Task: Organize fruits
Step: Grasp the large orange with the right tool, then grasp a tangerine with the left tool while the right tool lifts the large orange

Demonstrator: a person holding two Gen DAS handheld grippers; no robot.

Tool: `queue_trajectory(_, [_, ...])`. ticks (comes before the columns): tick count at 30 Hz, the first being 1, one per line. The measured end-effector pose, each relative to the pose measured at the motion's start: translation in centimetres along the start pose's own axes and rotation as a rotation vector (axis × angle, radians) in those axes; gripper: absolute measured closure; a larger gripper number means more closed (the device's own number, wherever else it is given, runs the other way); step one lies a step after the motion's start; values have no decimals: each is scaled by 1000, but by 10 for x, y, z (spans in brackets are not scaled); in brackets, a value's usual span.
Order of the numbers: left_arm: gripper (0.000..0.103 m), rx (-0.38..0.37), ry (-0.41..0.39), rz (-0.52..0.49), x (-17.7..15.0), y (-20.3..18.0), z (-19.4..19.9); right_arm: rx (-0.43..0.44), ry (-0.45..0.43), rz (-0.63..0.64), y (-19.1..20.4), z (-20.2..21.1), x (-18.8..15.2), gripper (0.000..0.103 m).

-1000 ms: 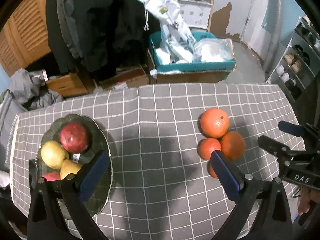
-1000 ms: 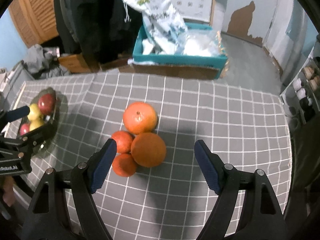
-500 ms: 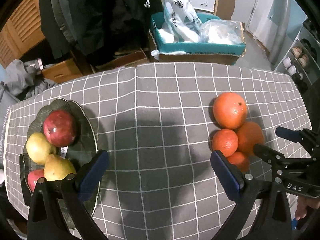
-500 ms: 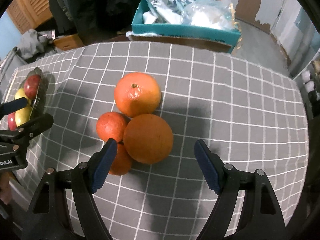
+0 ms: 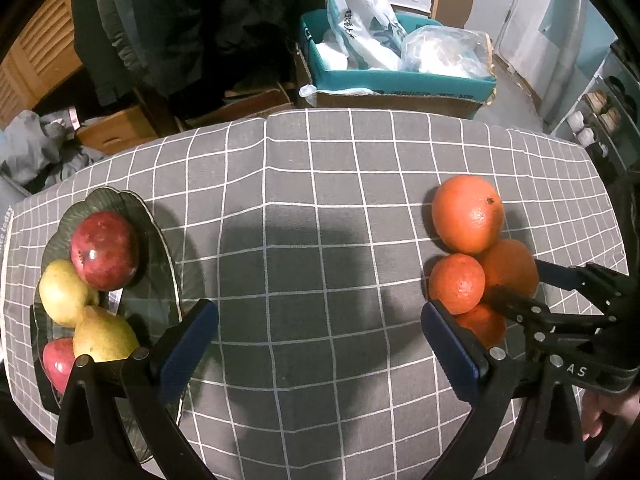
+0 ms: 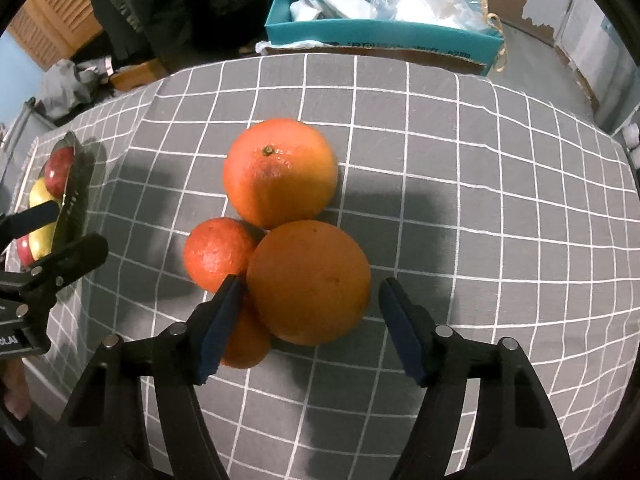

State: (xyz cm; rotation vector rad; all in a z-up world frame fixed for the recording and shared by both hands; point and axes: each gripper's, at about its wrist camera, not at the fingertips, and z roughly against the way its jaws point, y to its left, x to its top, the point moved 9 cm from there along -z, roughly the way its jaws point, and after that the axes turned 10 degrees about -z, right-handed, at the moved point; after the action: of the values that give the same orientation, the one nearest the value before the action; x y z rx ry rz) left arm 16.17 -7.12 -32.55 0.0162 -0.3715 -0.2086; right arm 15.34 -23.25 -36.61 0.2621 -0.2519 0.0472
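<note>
Right gripper [image 6: 310, 322] spread around the nearest orange [image 6: 308, 282] at frame centre; left gripper [image 5: 318, 342] spread above bare tabletop [image 5: 320, 200].

The left tool [image 5: 318, 342] hangs with its two black arms spread wide — the blue-padded fingertips [image 5: 188, 344] stand well apart and grip nothing. The right tool [image 6: 310, 322] is also spread, its blue pads apart, tilted down and forward. In the left wrist view the right tool [image 5: 520, 288] reaches in from the right edge, and a bit of the person's bare right hand [image 5: 604, 412] shows behind it at the handle.
</note>
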Motion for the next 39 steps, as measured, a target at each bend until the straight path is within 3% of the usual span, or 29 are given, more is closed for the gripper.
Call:
queue_trajectory(4, [1, -15, 2, -1, 2, -4, -2, 2, -3, 12, -1, 2, 0, 40])
queue_trajectory(7, [1, -28, 3, -7, 4, -11, -3, -51, -29, 30, -7, 7, 0, 40])
queue_trajectory(17, [1, -111, 31, -27, 16, -46, -15, -166, -98, -37, -64, 28, 6, 40])
queue_trajectory(31, [1, -150, 90, -61, 19, -80, -46, -192, -101, -42, -79, 23, 5, 40])
queue_trajectory(39, [41, -216, 116, -44, 14, -90, -54, -182, -105, -64, -85, 25, 8, 40])
